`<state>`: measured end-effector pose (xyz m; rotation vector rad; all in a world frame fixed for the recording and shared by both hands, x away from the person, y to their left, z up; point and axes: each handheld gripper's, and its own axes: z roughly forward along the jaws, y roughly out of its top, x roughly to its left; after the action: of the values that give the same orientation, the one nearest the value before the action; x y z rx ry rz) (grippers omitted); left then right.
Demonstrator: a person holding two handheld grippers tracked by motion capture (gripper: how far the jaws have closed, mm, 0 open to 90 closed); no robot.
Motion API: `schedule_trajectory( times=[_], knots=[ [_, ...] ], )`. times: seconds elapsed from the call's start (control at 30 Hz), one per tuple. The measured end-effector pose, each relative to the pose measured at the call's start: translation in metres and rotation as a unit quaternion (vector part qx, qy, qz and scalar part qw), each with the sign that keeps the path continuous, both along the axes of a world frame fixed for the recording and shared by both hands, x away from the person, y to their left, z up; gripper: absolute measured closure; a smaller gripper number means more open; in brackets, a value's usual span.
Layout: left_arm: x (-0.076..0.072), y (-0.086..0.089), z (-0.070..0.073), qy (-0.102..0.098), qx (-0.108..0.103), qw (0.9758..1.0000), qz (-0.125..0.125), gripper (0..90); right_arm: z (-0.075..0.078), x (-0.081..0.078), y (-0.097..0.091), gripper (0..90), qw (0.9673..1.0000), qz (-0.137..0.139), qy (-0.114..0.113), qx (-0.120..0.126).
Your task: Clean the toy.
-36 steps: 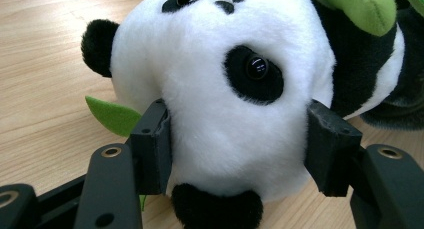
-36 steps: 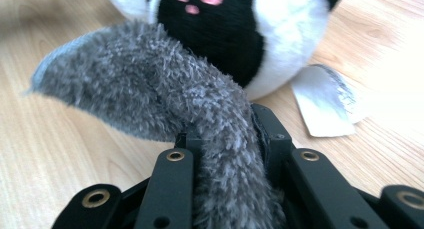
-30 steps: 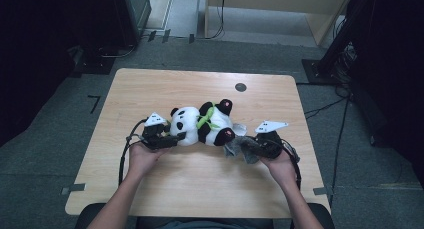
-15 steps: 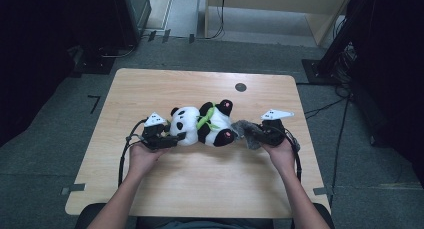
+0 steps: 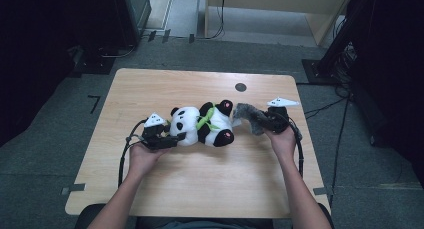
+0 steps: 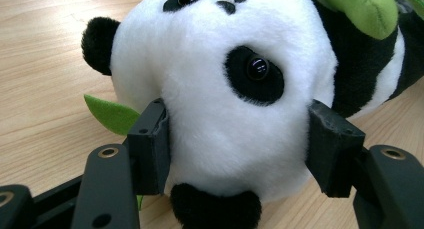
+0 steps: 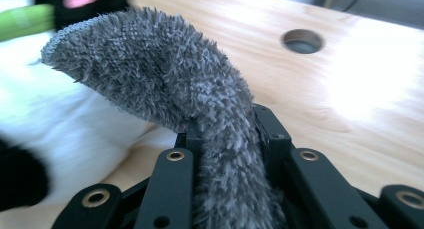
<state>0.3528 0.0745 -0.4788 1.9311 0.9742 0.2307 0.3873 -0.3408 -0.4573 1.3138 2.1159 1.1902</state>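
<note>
A black-and-white panda plush (image 5: pixel 202 124) with a green scarf lies on its side in the middle of the wooden table (image 5: pixel 200 189). My left gripper (image 5: pixel 167 136) is shut on its white head; in the left gripper view both pads (image 6: pixel 150 144) press into the head (image 6: pixel 235 89) from either side. My right gripper (image 5: pixel 265 120) sits just right of the panda's feet and is shut on a grey fuzzy cloth (image 5: pixel 247 116). In the right gripper view the cloth (image 7: pixel 165 74) rises out of the closed jaws of that gripper (image 7: pixel 225 134) and droops toward the panda (image 7: pixel 75 119).
A round cable hole (image 5: pixel 240 87) sits near the table's far edge. A black cable (image 5: pixel 125 154) loops off the left gripper and another (image 5: pixel 300 149) trails from the right. Dark equipment stands on the floor around the table.
My right gripper has carried the grey cloth away from me and slightly right, from in front of the panda's feet to beside them. The left gripper and the panda have stayed put.
</note>
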Motion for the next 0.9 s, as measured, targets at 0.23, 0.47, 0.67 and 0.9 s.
schedule_trajectory(
  times=[0.23,0.47,0.67,0.9],
  knots=[
    [0.000,0.000,0.000,-0.001,0.001,1.0000,0.000,36.5,-0.011,0.018,-0.013,74.1,0.9994,-0.034,-0.001,-0.007],
    [-0.001,0.000,-0.001,-0.002,0.000,1.0000,0.001,36.6,-0.026,0.036,-0.026,73.5,0.9982,-0.060,0.012,0.003],
    [-0.001,0.000,-0.002,-0.007,0.002,1.0000,-0.002,36.0,-0.044,0.044,-0.028,71.7,0.9973,-0.067,0.029,-0.010],
    [0.001,0.001,-0.004,-0.011,-0.001,0.9999,-0.005,32.6,-0.047,0.044,-0.033,60.6,0.9970,-0.071,0.031,-0.004]
  ],
)
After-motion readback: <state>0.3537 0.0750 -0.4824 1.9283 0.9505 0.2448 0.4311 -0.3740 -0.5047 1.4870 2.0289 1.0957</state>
